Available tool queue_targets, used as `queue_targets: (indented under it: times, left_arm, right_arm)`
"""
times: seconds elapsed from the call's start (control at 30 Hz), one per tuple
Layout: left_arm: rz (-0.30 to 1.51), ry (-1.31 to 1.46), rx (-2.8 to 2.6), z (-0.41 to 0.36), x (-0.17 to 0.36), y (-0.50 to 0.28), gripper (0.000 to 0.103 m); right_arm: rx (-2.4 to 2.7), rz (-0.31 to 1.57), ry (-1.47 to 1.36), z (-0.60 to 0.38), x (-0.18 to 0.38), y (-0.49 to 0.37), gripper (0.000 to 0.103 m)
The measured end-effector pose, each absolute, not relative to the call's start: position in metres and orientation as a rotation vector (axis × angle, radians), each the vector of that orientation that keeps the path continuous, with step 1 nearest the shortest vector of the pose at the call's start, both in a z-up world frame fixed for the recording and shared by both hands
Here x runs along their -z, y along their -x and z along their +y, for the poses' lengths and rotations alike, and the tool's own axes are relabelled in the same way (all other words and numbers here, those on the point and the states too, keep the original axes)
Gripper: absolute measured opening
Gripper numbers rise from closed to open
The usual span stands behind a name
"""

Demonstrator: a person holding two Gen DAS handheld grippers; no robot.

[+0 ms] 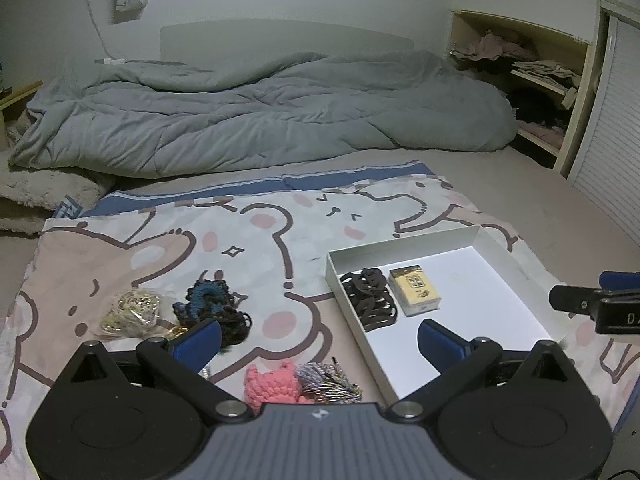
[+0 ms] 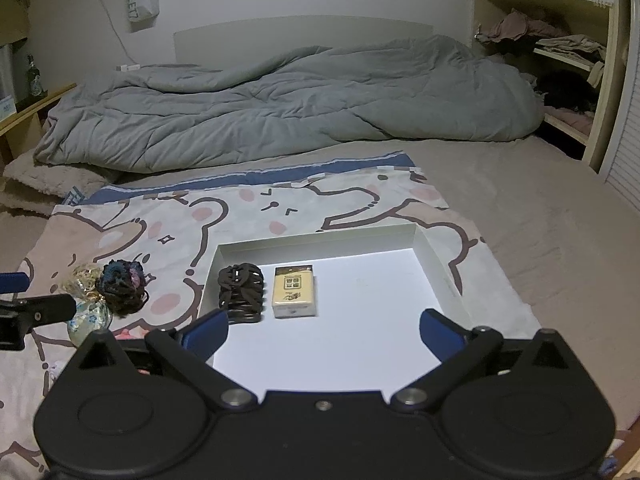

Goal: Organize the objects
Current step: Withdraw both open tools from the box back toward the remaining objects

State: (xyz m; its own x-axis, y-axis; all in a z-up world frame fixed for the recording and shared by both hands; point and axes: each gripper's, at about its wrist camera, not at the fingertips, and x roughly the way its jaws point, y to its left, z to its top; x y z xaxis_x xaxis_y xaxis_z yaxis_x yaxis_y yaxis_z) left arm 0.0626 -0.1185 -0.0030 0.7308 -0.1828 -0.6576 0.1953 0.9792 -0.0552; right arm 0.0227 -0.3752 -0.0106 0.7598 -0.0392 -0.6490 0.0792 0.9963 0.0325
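Note:
A white shallow box (image 1: 516, 268) (image 2: 438, 264) lies on a cartoon-print cloth. Inside it are a bundle of black hair ties (image 1: 370, 298) (image 2: 241, 292) and a small yellow card box (image 1: 415, 290) (image 2: 294, 291). Left of the box lie a dark blue-black scrunchie pile (image 1: 214, 306) (image 2: 122, 286), a gold wrapped bundle (image 1: 130, 312) (image 2: 82, 276), a pink knitted piece (image 1: 270, 386) and a silvery scrunchie (image 1: 326, 382). My left gripper (image 1: 318, 338) is open and empty above the pink piece. My right gripper (image 2: 322, 330) is open and empty over the box's near part.
A grey duvet (image 1: 260, 116) (image 2: 280, 104) lies across the bed behind the cloth. Shelves with clothes (image 1: 536, 68) (image 2: 560, 52) stand at the back right. A shiny floral bundle (image 2: 88, 320) lies by the scrunchies.

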Motion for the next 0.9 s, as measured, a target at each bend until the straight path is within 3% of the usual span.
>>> queue_targets:
  times: [0.9]
  left_arm:
    - [0.752, -0.027, 0.028, -0.018, 0.018, -0.071, 0.103]
  right_arm:
    - [-0.047, 0.681, -0.163, -0.328, 0.023, -0.061, 0.103]
